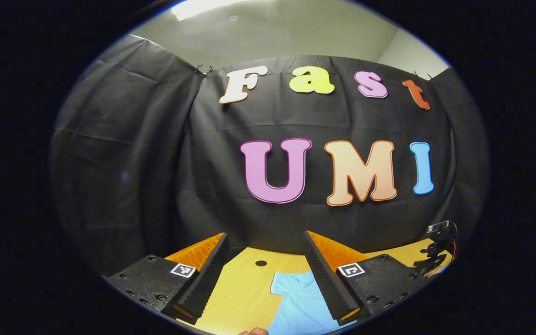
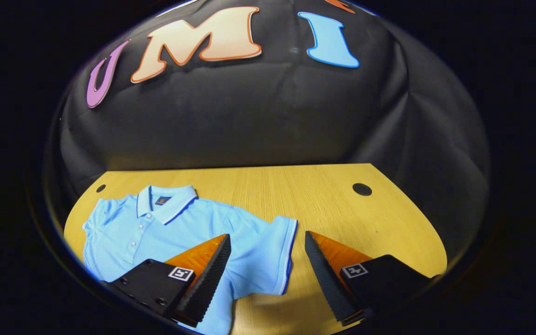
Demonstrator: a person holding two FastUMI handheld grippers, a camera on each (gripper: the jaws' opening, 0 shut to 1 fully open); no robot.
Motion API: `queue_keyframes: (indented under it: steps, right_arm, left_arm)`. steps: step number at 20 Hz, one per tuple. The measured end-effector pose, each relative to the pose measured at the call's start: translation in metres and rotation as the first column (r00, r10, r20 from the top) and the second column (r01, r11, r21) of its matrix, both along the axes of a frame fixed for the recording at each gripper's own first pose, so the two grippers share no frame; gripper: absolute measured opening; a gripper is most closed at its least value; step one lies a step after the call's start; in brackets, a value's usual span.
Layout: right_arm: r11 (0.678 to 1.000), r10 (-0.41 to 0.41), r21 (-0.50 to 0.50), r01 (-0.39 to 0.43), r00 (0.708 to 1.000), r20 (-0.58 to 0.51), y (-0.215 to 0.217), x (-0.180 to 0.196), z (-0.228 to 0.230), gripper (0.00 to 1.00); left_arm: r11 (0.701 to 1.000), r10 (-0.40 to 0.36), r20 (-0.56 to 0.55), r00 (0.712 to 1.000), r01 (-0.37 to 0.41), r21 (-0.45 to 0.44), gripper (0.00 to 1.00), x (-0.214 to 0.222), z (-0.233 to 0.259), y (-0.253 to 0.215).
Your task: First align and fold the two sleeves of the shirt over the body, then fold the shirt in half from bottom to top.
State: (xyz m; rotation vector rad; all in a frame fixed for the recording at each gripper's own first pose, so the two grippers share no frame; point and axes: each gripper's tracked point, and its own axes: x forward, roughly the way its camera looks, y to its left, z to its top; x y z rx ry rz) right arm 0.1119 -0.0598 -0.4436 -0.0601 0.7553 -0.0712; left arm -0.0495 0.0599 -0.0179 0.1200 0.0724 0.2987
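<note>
Both grippers spread, holding nothing. My right gripper [image 2: 268, 260] hovers over the sleeve [image 2: 268, 251], lower centre; left gripper [image 1: 265, 265] aimed high. Risk: pinching the shirt [image 2: 165, 232] body layer too, dragging it askew.

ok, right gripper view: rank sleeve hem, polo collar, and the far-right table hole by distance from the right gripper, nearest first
1. Sleeve hem: just ahead of the open right gripper, between its fingers.
2. Table hole: farther back, to the right on the table.
3. Polo collar: far left, at the top of the shirt.
Hole and collar are close; the ranking there is tentative.
</note>
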Motion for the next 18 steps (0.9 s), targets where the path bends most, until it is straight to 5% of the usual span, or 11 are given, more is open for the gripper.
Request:
queue_keyframes:
  steps: [7, 9, 13, 16, 18]
  right_arm:
    - [0.995, -0.089, 0.039, 0.094, 0.99, -0.111, -0.011, -0.001, -0.041, 0.98]
    - [0.992, -0.109, 0.038, 0.118, 0.979, -0.175, -0.014, -0.009, -0.056, 0.9]
    - [0.993, -0.102, 0.043, 0.111, 0.98, -0.17, -0.014, -0.004, -0.056, 0.58]
    - [0.991, -0.096, 0.078, 0.111, 0.981, -0.171, -0.004, -0.004, -0.051, 0.14]
    - [0.987, -0.099, 0.109, 0.119, 0.981, -0.17, -0.001, -0.002, -0.052, 0.07]
  left_arm:
    - [1.0, 0.027, -0.037, 0.999, -0.027, 0.005, 0.95, 0.004, -0.012, 0.017]
    - [1.0, 0.02, -0.04, 0.999, -0.02, 0.0, 0.95, 0.007, -0.013, 0.015]
    - [1.0, 0.004, -0.043, 0.999, -0.005, -0.013, 0.95, 0.013, -0.018, 0.011]
    - [0.999, 0.01, -0.062, 0.998, -0.013, -0.039, 0.95, 0.015, -0.026, 0.012]
    - [0.999, 0.014, -0.07, 0.997, -0.016, -0.041, 0.94, 0.013, -0.028, 0.013]
